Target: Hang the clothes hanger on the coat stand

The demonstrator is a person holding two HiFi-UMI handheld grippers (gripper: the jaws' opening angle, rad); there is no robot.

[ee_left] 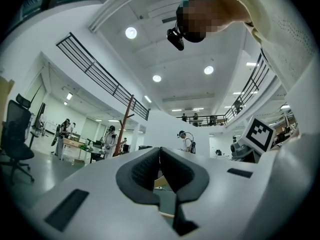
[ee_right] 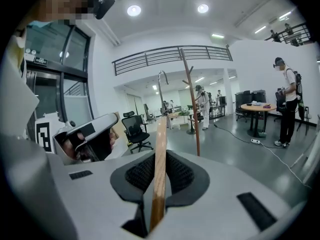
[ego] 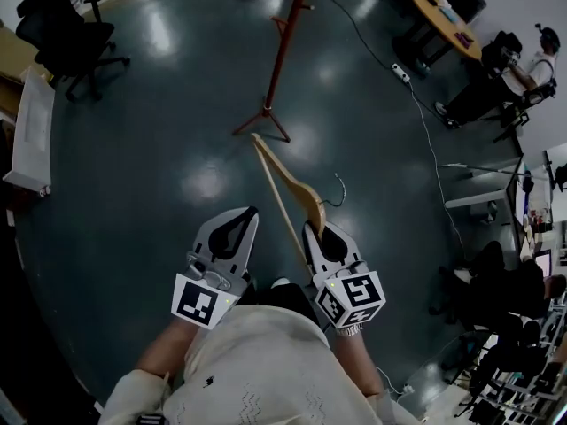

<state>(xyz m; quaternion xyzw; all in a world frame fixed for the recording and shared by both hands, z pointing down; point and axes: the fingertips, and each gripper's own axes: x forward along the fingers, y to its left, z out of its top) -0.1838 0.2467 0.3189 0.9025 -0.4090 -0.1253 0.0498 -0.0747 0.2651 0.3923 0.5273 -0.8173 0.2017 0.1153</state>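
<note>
A wooden clothes hanger (ego: 288, 189) with a thin metal hook (ego: 339, 187) is clamped in my right gripper (ego: 317, 230), its long arm pointing forward over the floor. In the right gripper view the wood (ee_right: 159, 164) runs up between the dark pads, with the hook (ee_right: 161, 90) above. The reddish-brown coat stand (ego: 282, 56) rises ahead, its feet (ego: 263, 124) just beyond the hanger's tip; it is also in the right gripper view (ee_right: 192, 104). My left gripper (ego: 245, 214) is held beside the right one, shut with nothing in it (ee_left: 160, 152).
A black office chair (ego: 66, 29) stands far left, near a white panel (ego: 31, 131). A round wooden table (ego: 443, 16), a seated person (ego: 514, 69) and a cable with a power strip (ego: 400, 73) are at the right. Desks line the right edge.
</note>
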